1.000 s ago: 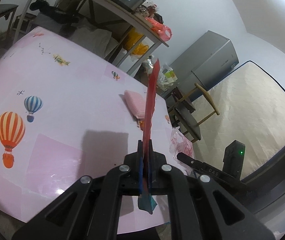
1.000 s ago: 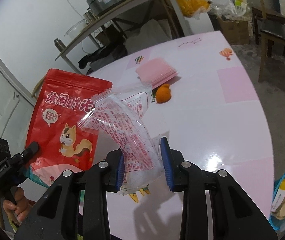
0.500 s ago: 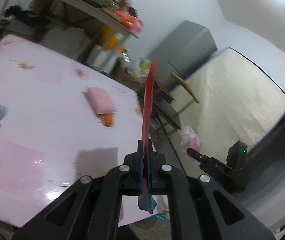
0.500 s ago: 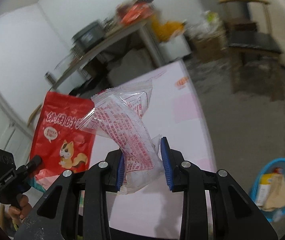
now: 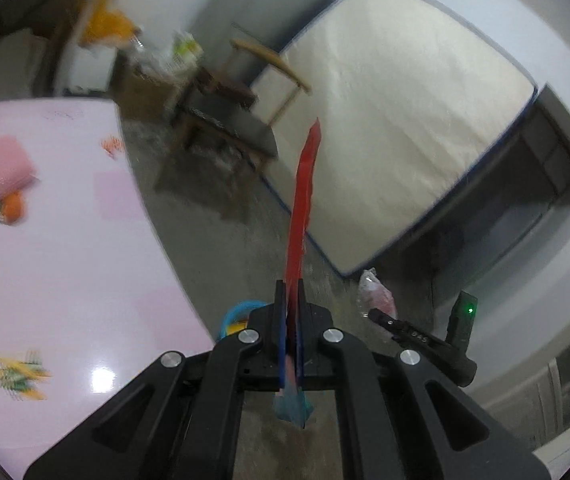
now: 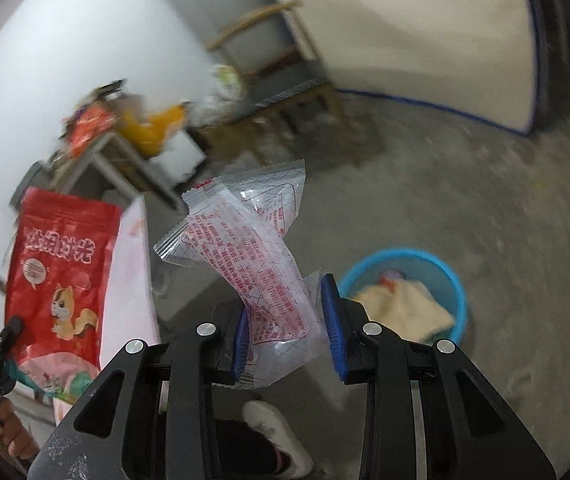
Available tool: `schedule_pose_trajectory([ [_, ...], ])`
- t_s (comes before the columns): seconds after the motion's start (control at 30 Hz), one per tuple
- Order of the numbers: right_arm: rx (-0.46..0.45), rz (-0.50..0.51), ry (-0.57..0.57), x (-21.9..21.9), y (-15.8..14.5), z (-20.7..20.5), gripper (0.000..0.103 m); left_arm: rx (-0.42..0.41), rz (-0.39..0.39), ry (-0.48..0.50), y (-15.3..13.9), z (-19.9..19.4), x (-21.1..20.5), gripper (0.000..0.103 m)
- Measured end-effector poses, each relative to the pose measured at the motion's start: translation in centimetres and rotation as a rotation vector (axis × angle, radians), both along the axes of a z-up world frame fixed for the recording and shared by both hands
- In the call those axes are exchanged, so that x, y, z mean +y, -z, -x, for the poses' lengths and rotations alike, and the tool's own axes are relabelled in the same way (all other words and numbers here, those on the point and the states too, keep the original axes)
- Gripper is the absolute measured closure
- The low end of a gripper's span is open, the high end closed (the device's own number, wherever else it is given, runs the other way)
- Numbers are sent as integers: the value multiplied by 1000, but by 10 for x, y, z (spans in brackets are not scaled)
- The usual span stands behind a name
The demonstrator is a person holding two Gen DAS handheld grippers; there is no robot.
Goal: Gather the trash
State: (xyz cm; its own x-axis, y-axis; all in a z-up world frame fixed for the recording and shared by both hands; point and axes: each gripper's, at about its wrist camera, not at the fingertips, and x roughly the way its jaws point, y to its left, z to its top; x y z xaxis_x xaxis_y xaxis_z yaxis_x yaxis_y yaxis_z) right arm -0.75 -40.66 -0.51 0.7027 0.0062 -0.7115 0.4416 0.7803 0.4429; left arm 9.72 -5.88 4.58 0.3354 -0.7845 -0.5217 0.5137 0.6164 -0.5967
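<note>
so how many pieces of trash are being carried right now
2. A red snack bag is pinched flat in the left jaws, and a clear printed wrapper sits between the right jaws. More trash already lies in the blue bin; some may be hidden.

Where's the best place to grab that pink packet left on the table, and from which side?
Take the pink packet by its free edge furthest from the orange, coming from above with jaws straddling that edge. It lies flat on the table, and the orange sits against its near side. Blur hides finer detail.

Blue basket (image 5: 241,312) mostly hidden behind left hand-held gripper (image 5: 292,292); table clutter blurred
</note>
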Motion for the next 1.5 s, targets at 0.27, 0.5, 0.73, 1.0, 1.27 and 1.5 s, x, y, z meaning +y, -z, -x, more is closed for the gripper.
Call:
schedule_pose_trajectory([
  [0.27, 90, -135, 168, -60, 71, 24, 72, 144, -108, 149, 63, -19, -129, 100],
  [0.5, 139, -213, 279, -94, 109, 56, 72, 315, -191, 237, 143, -41, -234, 100],
  [0.73, 156, -267, 280, -102, 139, 45, 72, 413, -365, 206, 240, -57, -283, 83],
  [1.0, 364, -226, 136, -93, 223, -44, 71, 370, -442, 162, 234, -56, -260, 60],
  [1.27, 639, -113, 20, -98, 293, -103, 68, 195, -365, 232, 136, -32, -217, 49],
  [1.5, 721, -76, 56, -121, 306, -106, 64, 84, -352, 205, 82, -12, -151, 46],
])
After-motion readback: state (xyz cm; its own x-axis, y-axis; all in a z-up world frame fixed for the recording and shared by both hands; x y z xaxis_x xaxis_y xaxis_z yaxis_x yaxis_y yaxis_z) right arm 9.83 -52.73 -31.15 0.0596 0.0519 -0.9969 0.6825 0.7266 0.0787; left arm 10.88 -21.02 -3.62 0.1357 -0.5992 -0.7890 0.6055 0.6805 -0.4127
